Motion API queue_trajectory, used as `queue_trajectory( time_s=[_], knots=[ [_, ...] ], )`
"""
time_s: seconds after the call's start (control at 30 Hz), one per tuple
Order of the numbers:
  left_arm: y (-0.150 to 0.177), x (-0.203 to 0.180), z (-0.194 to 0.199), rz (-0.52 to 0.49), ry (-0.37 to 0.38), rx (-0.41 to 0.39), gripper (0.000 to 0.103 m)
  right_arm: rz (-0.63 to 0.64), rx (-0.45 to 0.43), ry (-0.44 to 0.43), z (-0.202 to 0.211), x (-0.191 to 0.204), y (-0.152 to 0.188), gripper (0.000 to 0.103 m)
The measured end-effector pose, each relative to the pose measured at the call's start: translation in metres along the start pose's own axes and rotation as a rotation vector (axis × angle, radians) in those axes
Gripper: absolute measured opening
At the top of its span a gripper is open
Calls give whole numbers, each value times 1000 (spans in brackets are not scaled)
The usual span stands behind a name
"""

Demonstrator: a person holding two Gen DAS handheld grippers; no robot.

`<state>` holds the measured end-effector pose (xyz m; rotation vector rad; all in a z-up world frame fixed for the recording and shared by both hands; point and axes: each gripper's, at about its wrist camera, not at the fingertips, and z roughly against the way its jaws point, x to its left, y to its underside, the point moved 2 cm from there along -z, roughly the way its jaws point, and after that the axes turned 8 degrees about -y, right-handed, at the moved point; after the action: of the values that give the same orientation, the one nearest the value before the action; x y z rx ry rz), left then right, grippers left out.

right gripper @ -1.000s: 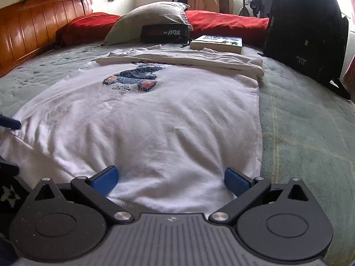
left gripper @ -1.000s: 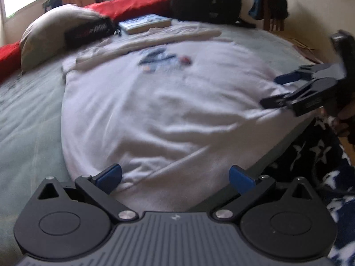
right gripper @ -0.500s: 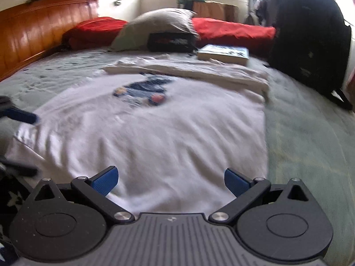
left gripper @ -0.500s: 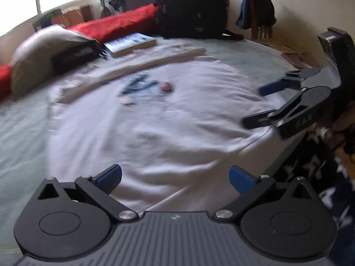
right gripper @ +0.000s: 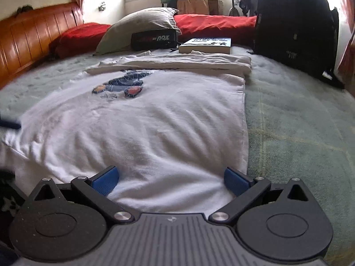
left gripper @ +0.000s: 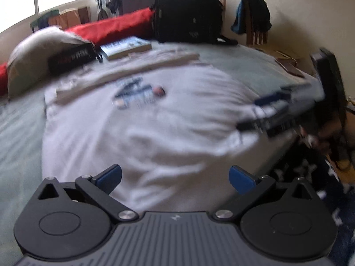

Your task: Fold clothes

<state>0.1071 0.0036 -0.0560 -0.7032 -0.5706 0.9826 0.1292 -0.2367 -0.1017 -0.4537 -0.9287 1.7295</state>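
White cotton, the T-shirt (right gripper: 142, 119) is lying flat, print up, on the green bed (right gripper: 295, 119), and you are holding the left gripper (left gripper: 175, 175) and right gripper (right gripper: 169, 177) with jaws wide at its near hem, presumably to pinch both corners.

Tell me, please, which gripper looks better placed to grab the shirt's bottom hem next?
Probably the right gripper: it is open, with the white T-shirt hem lying between its fingers. The left gripper, also open, frames hem too, though its view is blurred.
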Motion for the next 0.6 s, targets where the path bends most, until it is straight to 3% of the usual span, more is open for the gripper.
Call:
queue_trajectory(
  time_s=[0.1, 0.27, 0.4, 0.5, 0.6],
  knots=[
    [-13, 18, -20, 61, 3, 14, 102, -3, 3, -1, 1, 0, 0, 103],
    [-13, 64, -57, 263, -24, 105, 102, -2, 5, -8, 4, -1, 2, 103],
    [-8, 86, -45, 360, -64, 96, 102, 1, 2, -13, 4, -1, 3, 103],
    [-9, 80, -25, 293, -84, 58, 102, 2, 2, -13, 4, -1, 3, 103],
    [-9, 57, -10, 123, -92, 22, 102, 11, 10, -7, 5, 1, 1, 103]
  ],
)
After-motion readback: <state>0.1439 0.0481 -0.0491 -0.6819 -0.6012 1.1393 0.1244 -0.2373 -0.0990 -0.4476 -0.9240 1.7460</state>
